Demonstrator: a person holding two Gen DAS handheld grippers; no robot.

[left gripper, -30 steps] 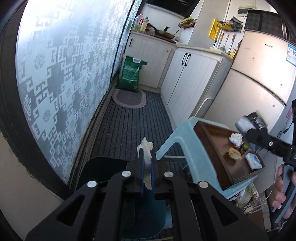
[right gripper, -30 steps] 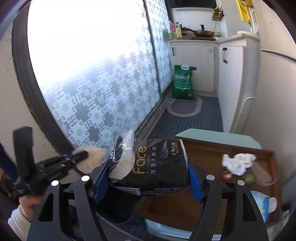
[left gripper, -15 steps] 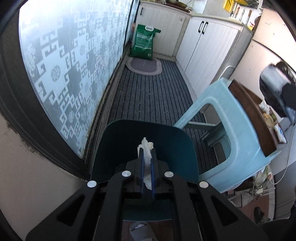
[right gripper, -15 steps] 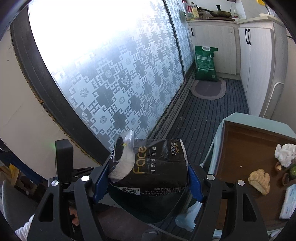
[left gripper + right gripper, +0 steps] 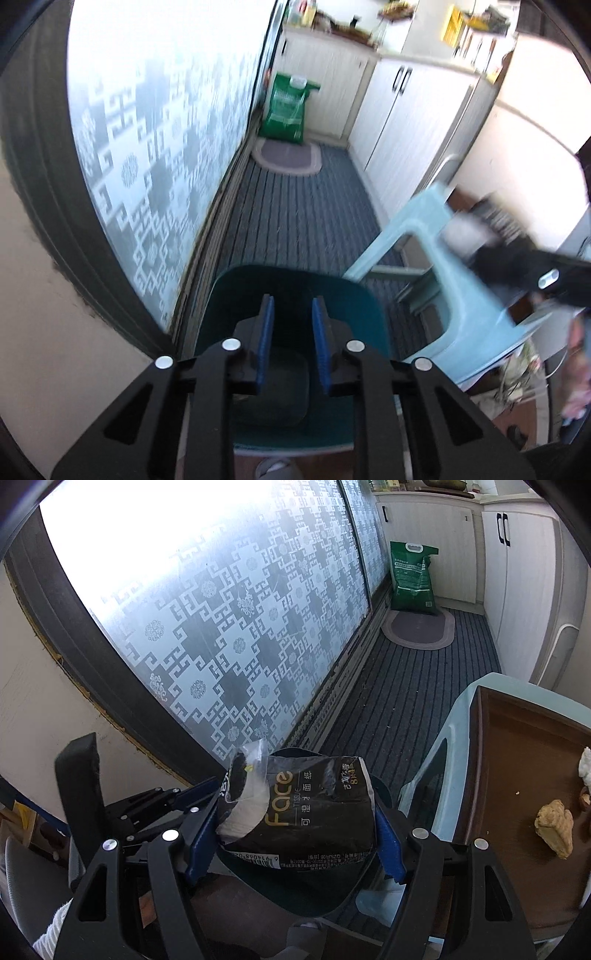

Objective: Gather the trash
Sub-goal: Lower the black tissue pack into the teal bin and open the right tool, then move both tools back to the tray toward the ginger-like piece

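Left wrist view: the left gripper (image 5: 291,312) occupies the lower centre of the frame, poised over the open mouth of a dark teal waste bin (image 5: 369,314). Its jaws have just been opening; the blue pads (image 5: 266,332) stand a little apart, with nothing between them. The wad of tissue is not visible anywhere in this view. At right of the frame, blurred, the right gripper (image 5: 480,240) crosses in front of a pale blue plastic stool (image 5: 461,291).

Right wrist view: the right gripper (image 5: 295,834) fills the lower centre, its jaws clamped on the two ends of a black tissue pack (image 5: 306,808) printed "Face", which sits level between the pads. A torn corner of clear wrapper sticks up at the pack's upper left. The pack hangs above the dark rim of the bin, seen just beneath it. At lower left of the frame, the left gripper (image 5: 192,794) reaches in, with a white sleeve (image 5: 51,930) at the edge.

At right of the frame a brown tray (image 5: 517,775) lies on the stool (image 5: 436,760). On the tray rest a tan crumpled scrap (image 5: 554,829) and, at the frame edge, a white crumpled tissue (image 5: 585,764), both well apart from the pack. A green sack (image 5: 412,578) stands on the striped floor mat in the upper right, beside white cabinets (image 5: 517,572).
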